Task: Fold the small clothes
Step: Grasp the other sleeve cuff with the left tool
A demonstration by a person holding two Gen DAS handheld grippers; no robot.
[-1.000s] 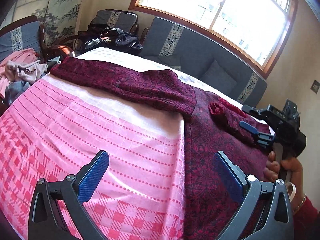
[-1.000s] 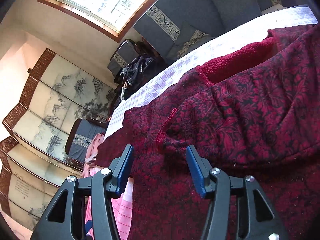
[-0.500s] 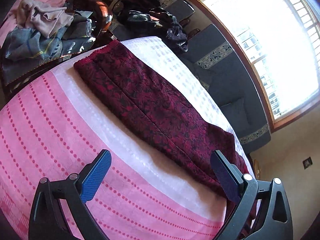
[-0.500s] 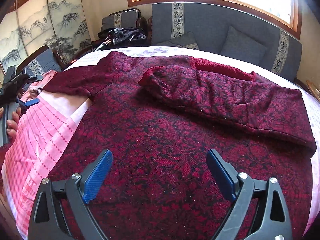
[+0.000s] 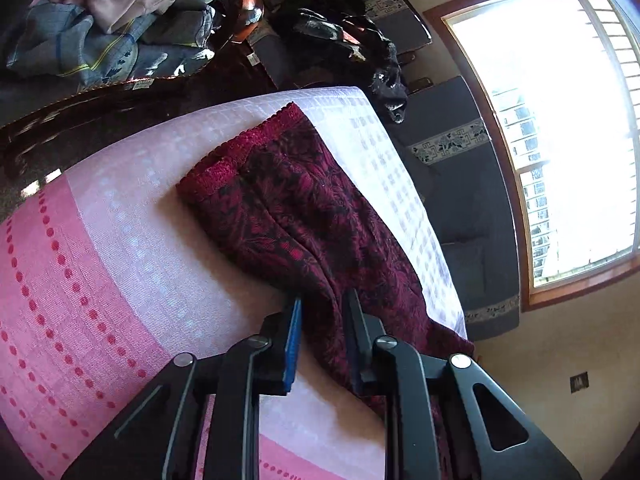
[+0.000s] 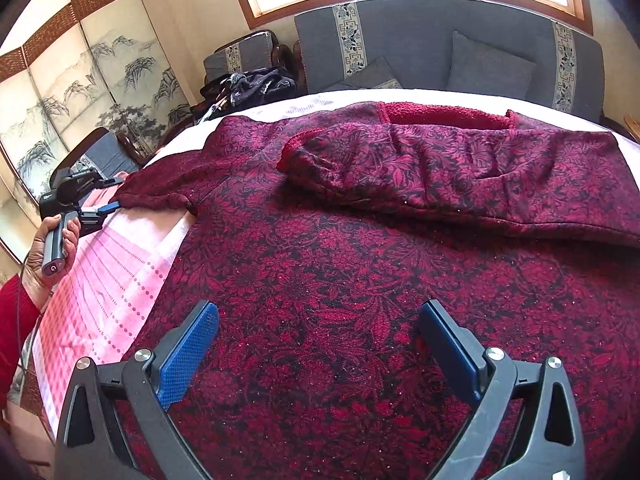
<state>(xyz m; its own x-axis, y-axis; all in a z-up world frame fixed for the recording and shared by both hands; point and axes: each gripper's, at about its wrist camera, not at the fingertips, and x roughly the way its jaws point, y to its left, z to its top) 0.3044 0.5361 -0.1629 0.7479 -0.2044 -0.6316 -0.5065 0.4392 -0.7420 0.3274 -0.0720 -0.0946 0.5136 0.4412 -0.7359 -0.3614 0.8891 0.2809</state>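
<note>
A dark red patterned garment (image 6: pixel 360 264) lies spread on the table with its right sleeve (image 6: pixel 460 172) folded across the chest. Its left sleeve (image 5: pixel 304 216) stretches out over the pink and white tablecloth (image 5: pixel 100 264). My left gripper (image 5: pixel 322 320) is shut on the near edge of that sleeve, some way from the cuff (image 5: pixel 240 148); it also shows in the right wrist view (image 6: pixel 114 204) at the sleeve's end. My right gripper (image 6: pixel 318 344) is open and empty, just above the garment's body.
A pile of loose clothes (image 5: pixel 108 24) lies on a chair beyond the table's far edge. A grey sofa (image 6: pixel 448 48) runs under the window behind the table. A dark bag (image 6: pixel 252 84) sits on an armchair, and a painted screen (image 6: pixel 80 92) stands at the left.
My left gripper has moved in on the left sleeve and closed on its edge. My right gripper has drawn back from the folded right sleeve, opened wide and stayed over the garment's body.
</note>
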